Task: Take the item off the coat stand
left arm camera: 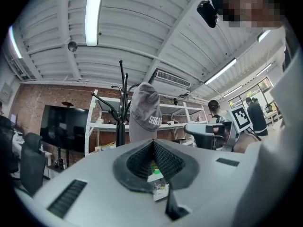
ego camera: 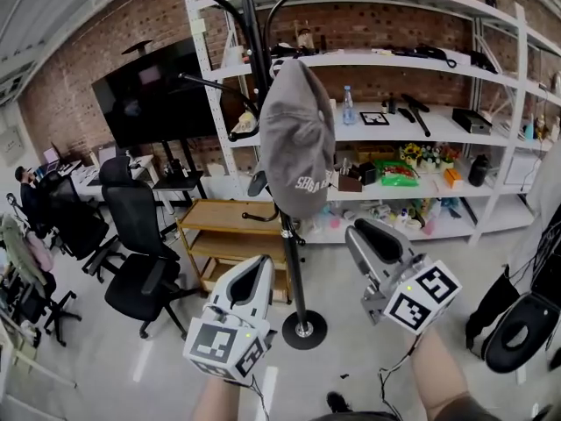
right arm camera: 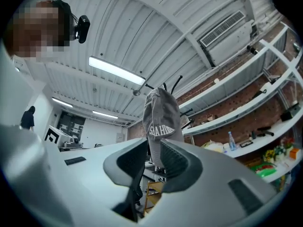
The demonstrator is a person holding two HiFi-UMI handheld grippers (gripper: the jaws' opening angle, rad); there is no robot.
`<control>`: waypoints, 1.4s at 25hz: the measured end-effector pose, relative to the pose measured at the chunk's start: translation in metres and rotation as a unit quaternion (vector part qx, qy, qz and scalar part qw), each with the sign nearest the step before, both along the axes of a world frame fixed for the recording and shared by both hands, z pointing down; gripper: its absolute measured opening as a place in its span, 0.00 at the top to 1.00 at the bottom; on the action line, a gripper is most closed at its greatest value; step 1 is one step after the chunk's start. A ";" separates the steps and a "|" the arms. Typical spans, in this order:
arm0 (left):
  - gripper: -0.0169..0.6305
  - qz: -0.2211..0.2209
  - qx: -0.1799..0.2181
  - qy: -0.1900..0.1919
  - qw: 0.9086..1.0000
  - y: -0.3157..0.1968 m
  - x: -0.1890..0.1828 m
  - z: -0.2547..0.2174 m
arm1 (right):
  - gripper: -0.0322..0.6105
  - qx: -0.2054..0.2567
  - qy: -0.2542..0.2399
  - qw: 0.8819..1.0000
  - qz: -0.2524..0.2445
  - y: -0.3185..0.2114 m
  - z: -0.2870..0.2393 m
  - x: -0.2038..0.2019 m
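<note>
Cap (ego camera: 298, 139) hangs on upper hook of coat stand (ego camera: 292, 270), untouched. Left gripper (ego camera: 262, 261) fingers together, empty. Right gripper (ego camera: 356, 227) fingers slightly apart, nothing clamped. Both sit below cap.

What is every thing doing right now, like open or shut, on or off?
Grey cap, hanging on the coat stand.
Left claw, shut, empty.
Right claw, slightly open, empty.
TV screen, off.
Ceiling light, on.
Water bottle, upright on the shelf.
</note>
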State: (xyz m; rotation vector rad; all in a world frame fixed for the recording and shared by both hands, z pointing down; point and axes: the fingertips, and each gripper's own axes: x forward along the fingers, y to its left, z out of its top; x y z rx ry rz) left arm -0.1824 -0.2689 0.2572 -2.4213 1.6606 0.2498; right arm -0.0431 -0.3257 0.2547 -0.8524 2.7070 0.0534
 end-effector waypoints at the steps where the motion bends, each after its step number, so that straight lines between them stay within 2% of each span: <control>1: 0.96 -0.003 0.005 -0.003 1.000 -0.003 0.000 -0.005 | 0.84 0.006 -0.001 1.000 -0.003 -0.004 -0.006 -0.002; 4: 0.96 -0.008 0.018 -0.014 1.000 -0.014 0.003 -0.017 | 0.82 0.032 -0.009 0.999 -0.011 -0.013 -0.030 -0.007; 9: 0.96 -0.012 0.018 -0.007 1.000 -0.030 -0.001 -0.021 | 0.78 0.073 -0.001 0.997 -0.025 -0.026 -0.059 -0.022; 18: 0.96 -0.035 0.045 -0.013 0.998 -0.052 -0.007 -0.055 | 0.68 0.091 -0.003 0.995 -0.036 -0.049 -0.096 -0.042; 25: 0.96 -0.037 0.051 -0.014 0.998 -0.066 -0.008 -0.070 | 0.68 0.120 0.014 0.992 -0.036 -0.057 -0.134 -0.058; 32: 0.96 -0.035 0.062 -0.012 0.997 -0.077 -0.007 -0.084 | 0.68 0.153 0.024 0.988 -0.025 -0.063 -0.149 -0.066; 35: 0.96 -0.038 0.067 -0.014 0.997 -0.082 -0.008 -0.090 | 0.68 0.152 0.038 0.987 -0.029 -0.067 -0.149 -0.070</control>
